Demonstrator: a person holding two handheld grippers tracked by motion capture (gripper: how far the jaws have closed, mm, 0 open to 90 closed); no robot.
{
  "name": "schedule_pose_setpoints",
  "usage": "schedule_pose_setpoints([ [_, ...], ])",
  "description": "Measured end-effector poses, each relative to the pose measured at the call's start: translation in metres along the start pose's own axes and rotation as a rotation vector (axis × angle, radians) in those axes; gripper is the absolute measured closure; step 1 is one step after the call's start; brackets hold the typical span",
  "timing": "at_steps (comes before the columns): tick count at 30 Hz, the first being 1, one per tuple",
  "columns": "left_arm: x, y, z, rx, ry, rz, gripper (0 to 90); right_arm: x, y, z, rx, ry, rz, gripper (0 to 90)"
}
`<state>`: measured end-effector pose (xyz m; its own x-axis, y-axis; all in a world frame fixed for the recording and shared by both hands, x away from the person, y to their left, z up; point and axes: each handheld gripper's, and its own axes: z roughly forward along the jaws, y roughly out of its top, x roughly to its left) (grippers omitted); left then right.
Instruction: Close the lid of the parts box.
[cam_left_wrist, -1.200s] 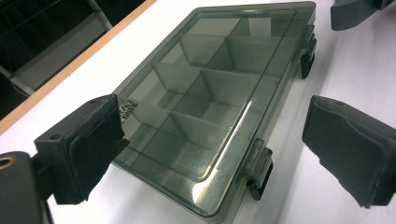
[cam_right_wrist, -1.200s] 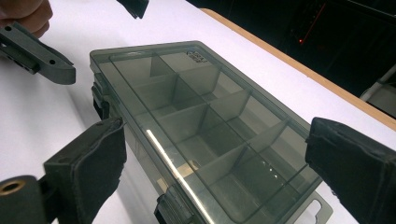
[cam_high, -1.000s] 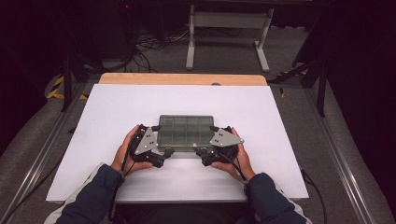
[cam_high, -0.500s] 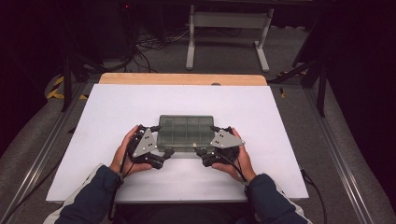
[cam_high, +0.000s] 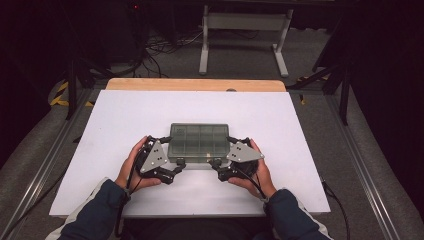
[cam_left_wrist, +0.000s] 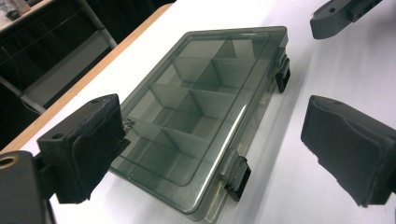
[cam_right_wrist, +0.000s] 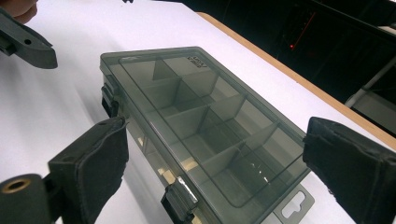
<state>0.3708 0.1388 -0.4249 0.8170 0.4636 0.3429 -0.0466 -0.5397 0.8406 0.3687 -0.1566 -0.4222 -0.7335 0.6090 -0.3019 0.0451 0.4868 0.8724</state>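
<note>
Both grippers, left (cam_high: 176, 166) and right (cam_high: 216, 166), spread wide, apparently just beside the closed box's (cam_high: 199, 141) near corners.

A white tabletop (cam_high: 280, 120) with a pale wooden far edge (cam_high: 195, 84) stands on a grey floor (cam_high: 320, 65). Behind it, a grey metal stand (cam_high: 243, 22) with 2 legs and loose cables (cam_high: 162, 45) sit in dark surroundings. Yellow-black tape (cam_high: 59, 95) marks the left floor.

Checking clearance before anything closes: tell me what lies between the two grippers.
The closed compartment box lies between the left gripper and the right gripper, with both latches on its near edge, as the high view shows.
</note>
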Motion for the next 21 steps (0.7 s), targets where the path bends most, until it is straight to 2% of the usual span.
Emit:
schedule_pose_setpoints([
  [21,-0.005,-0.001,-0.016,-0.009,0.006,0.011,7.0,0.004,-0.001,-0.007,-0.002,-0.006,-0.015,8.5],
])
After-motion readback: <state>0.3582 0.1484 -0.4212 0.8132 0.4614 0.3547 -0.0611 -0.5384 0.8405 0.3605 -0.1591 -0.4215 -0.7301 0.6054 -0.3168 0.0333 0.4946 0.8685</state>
